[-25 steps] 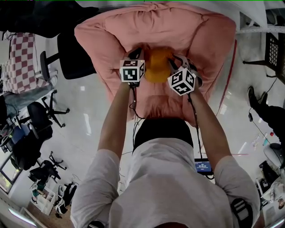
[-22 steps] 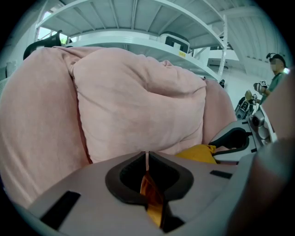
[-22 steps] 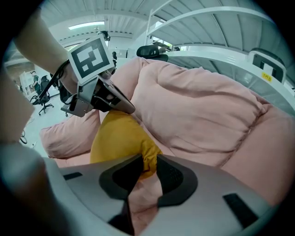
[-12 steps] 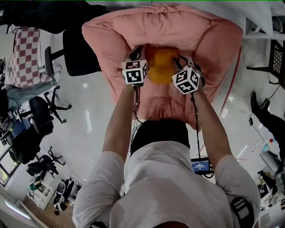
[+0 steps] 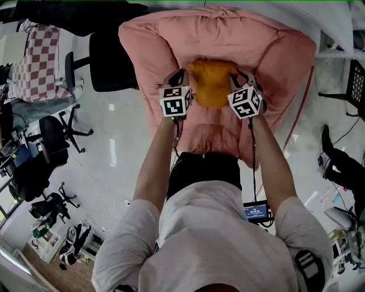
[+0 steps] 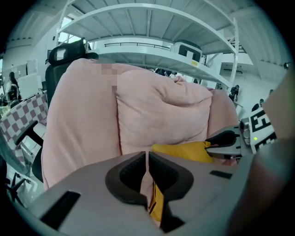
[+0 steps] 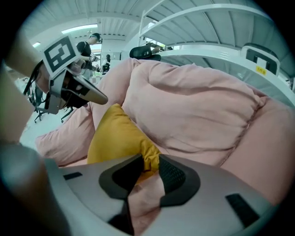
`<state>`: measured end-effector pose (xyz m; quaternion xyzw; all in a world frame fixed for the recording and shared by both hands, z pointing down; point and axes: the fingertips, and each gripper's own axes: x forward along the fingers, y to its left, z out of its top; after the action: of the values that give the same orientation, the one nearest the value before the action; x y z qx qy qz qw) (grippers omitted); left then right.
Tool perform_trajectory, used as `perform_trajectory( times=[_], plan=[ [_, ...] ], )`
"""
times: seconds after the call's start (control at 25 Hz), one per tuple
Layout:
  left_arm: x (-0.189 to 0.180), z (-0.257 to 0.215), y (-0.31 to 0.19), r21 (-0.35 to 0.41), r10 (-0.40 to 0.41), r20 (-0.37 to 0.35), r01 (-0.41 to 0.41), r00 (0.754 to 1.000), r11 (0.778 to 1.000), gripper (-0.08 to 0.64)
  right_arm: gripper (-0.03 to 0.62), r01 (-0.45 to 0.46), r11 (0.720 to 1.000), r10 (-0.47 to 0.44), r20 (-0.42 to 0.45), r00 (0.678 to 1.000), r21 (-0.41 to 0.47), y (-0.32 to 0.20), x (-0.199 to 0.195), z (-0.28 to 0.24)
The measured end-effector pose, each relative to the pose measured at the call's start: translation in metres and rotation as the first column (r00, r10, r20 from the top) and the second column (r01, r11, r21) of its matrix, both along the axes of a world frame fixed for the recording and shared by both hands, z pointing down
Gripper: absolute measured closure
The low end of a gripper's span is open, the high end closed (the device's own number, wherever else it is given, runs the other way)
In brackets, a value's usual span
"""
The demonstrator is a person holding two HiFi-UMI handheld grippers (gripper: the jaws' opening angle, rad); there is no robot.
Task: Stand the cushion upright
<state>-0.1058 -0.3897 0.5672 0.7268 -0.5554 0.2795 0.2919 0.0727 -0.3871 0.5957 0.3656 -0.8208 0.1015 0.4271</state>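
Note:
A yellow cushion (image 5: 211, 82) lies on the seat of a big pink beanbag sofa (image 5: 228, 34), against its backrest. My left gripper (image 5: 181, 77) is shut on the cushion's left edge, and yellow fabric (image 6: 156, 205) shows low between the nearly closed jaws. On the right side, my right gripper (image 5: 239, 77) is shut on a bunched cushion corner (image 7: 150, 156). In the right gripper view the cushion (image 7: 117, 136) rises leaning toward the backrest (image 7: 193, 106), with the left gripper (image 7: 85, 92) beyond it. The left gripper view shows the right gripper (image 6: 226, 140) across the cushion (image 6: 184, 150).
A black office chair (image 5: 108, 63) stands just left of the sofa, with a checkered cloth (image 5: 34, 63) and more chairs farther left. A white shelf rack (image 6: 152, 14) rises behind the sofa. A small screen (image 5: 256, 212) lies on the floor, and someone's leg (image 5: 342, 165) is at right.
Both grippers keep their hold on the cushion. The left gripper has shifted a little with its edge, and the cushion now looks wider and more spread between the two grippers.

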Motion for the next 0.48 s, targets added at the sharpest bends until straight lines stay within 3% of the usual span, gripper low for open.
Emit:
perform_trajectory(
  times=[0.12, 0.28, 0.48],
  plan=[
    [-0.005, -0.007, 0.017, -0.011, -0.044, -0.049, 0.043, 0.998, 0.999, 0.528, 0.456, -0.078, 0.997, 0.078, 0.039, 0.996, -0.008, -0.004, 0.003, -0.003],
    [-0.008, -0.019, 0.047, -0.022, -0.132, -0.139, 0.130, 0.981, 0.991, 0.528, 0.426, -0.107, 0.994, 0.107, 0.050, 0.993, 0.000, -0.004, 0.008, -0.009],
    [-0.014, -0.031, 0.079, -0.033, -0.141, -0.170, 0.137, 0.975, 0.990, 0.528, 0.420, -0.149, 0.988, 0.143, 0.122, 0.982, 0.034, 0.003, 0.009, -0.031]
  ],
)
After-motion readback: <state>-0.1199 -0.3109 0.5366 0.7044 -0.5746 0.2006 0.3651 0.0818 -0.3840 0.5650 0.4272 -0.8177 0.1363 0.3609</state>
